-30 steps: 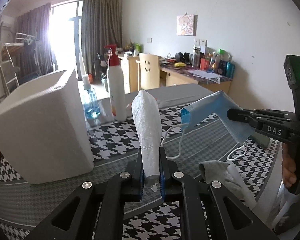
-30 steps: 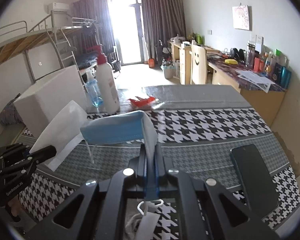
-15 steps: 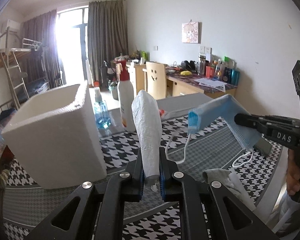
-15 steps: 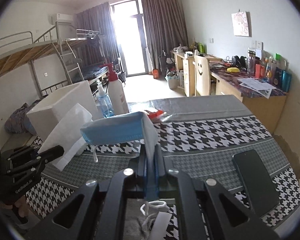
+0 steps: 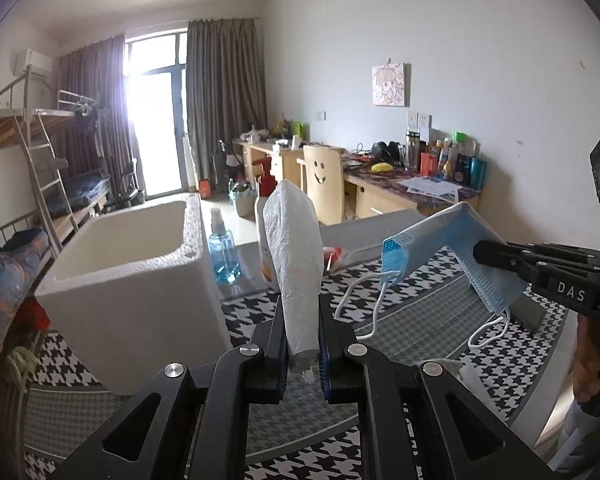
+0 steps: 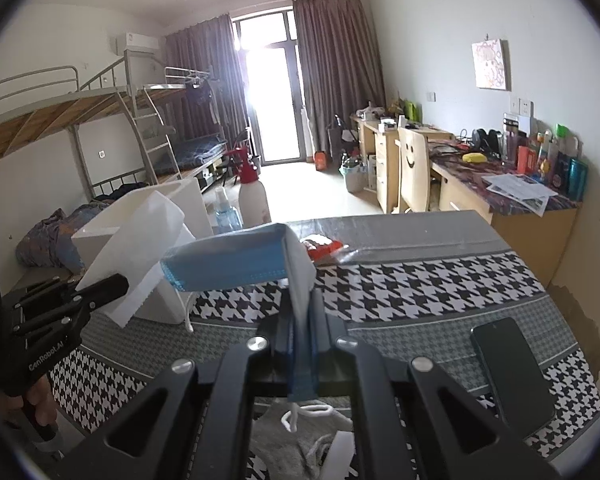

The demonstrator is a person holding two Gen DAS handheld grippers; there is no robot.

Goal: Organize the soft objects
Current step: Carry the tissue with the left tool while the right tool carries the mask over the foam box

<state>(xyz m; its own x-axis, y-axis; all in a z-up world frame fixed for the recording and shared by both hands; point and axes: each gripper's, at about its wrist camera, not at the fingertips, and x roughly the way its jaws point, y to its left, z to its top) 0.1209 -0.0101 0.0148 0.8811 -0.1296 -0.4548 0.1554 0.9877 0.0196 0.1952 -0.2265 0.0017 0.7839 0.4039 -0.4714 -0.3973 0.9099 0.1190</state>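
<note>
My left gripper (image 5: 303, 332) is shut on a white paper tissue (image 5: 296, 252) and holds it upright in the air, right of the white foam box (image 5: 140, 280). My right gripper (image 6: 302, 320) is shut on a blue face mask (image 6: 236, 258) held above the table; its ear loops hang down. In the left wrist view the mask (image 5: 440, 240) and right gripper (image 5: 484, 250) sit at the right. In the right wrist view the tissue (image 6: 140, 248) and left gripper (image 6: 116, 284) are at the left, in front of the box (image 6: 188, 196). A grey cloth (image 6: 300, 440) lies under my right gripper.
A houndstooth cloth covers the table (image 6: 400, 280). A black phone (image 6: 512, 368) lies at the right. A white pump bottle (image 6: 254, 196), a blue spray bottle (image 5: 222, 252) and a red packet (image 6: 324, 246) stand behind the box. The table's right edge is close.
Both grippers have risen with their loads. The foam box's open top now shows in the left wrist view.
</note>
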